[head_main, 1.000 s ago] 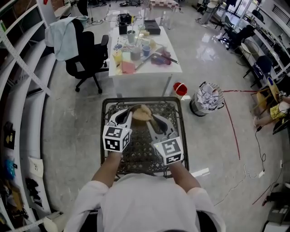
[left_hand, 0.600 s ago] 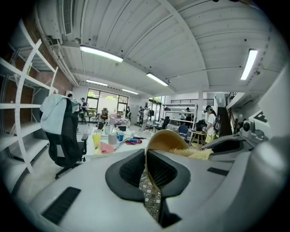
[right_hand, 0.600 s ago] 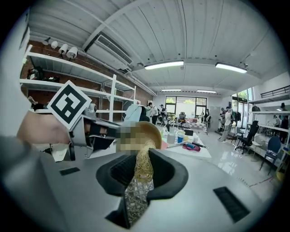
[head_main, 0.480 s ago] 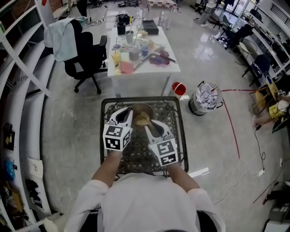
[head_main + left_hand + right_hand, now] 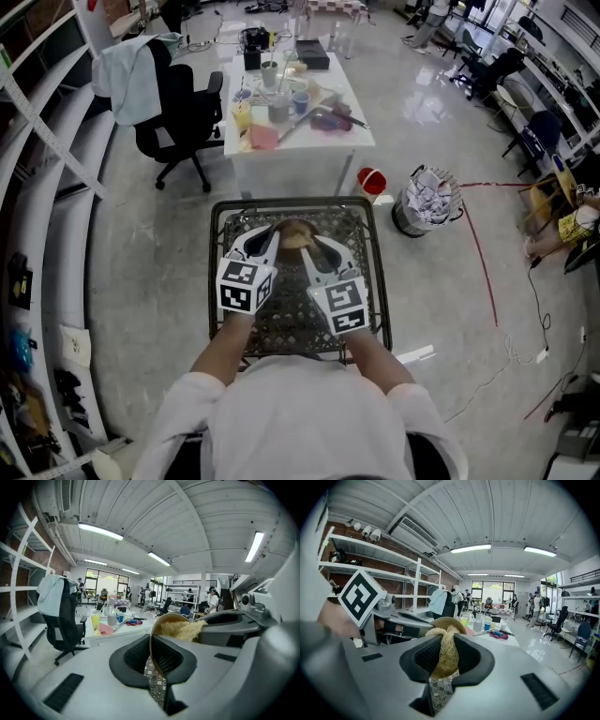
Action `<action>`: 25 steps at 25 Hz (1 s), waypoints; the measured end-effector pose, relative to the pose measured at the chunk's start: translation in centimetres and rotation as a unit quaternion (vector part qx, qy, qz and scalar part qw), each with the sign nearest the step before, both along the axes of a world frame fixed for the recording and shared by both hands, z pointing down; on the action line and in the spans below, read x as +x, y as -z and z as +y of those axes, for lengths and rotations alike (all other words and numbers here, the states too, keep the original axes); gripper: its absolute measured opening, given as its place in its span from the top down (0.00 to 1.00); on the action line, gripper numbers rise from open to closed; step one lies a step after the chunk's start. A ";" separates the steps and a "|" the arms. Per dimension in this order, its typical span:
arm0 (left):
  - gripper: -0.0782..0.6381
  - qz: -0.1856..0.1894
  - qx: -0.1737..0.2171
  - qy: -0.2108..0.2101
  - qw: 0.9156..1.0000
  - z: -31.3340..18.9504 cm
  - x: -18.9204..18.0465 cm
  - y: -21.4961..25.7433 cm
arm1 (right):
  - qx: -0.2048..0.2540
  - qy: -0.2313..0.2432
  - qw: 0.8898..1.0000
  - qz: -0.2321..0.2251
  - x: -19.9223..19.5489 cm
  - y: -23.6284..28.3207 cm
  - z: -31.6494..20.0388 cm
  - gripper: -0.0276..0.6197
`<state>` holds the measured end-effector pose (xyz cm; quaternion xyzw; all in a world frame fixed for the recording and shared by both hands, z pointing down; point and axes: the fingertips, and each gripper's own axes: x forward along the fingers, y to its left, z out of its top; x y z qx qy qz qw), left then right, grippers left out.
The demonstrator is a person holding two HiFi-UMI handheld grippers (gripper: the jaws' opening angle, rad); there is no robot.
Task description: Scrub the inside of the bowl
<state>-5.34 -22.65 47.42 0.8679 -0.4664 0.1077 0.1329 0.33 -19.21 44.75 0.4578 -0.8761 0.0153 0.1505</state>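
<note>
1. Head view: the person holds both grippers over the far half of the black mesh bench [image 5: 367, 281]. The brown bowl [image 5: 294, 231] lies between their tips. The left gripper [image 5: 263, 246] meets its left edge and the right gripper [image 5: 316, 251] comes in from the right.
2. Left gripper view: the fingers [image 5: 130, 659] of the left gripper [image 5: 153, 654] are pressed together on the thin rim of the bowl [image 5: 165, 618]. The bowl stands on edge with its opening turned to the right. A straw-coloured scrubber [image 5: 180, 630] fills that opening, with the right gripper [image 5: 204, 628] just behind it.
3. Right gripper view: the fingers [image 5: 418, 659] of the right gripper [image 5: 446, 654] are clamped on the scrubber [image 5: 444, 645]. The scrubber's fibres bulge up against the bowl [image 5: 451, 622] just beyond. The left gripper [image 5: 423, 631] reaches the bowl from the left.
</note>
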 end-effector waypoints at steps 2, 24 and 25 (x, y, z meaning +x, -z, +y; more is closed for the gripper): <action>0.83 0.001 -0.001 0.001 1.000 0.0 -0.2 0.0 | 0.002 -0.012 1.000 0.000 0.8 0.2 0.0 0.82; 0.83 0.005 -0.019 -0.006 1.000 0.7 0.7 -1.8 | -0.025 -0.003 1.000 0.014 -0.1 -1.4 0.3 0.82; 0.83 0.005 -0.020 -0.006 1.000 0.7 0.6 -1.8 | -0.027 -0.012 1.000 0.010 0.5 -1.4 0.0 0.82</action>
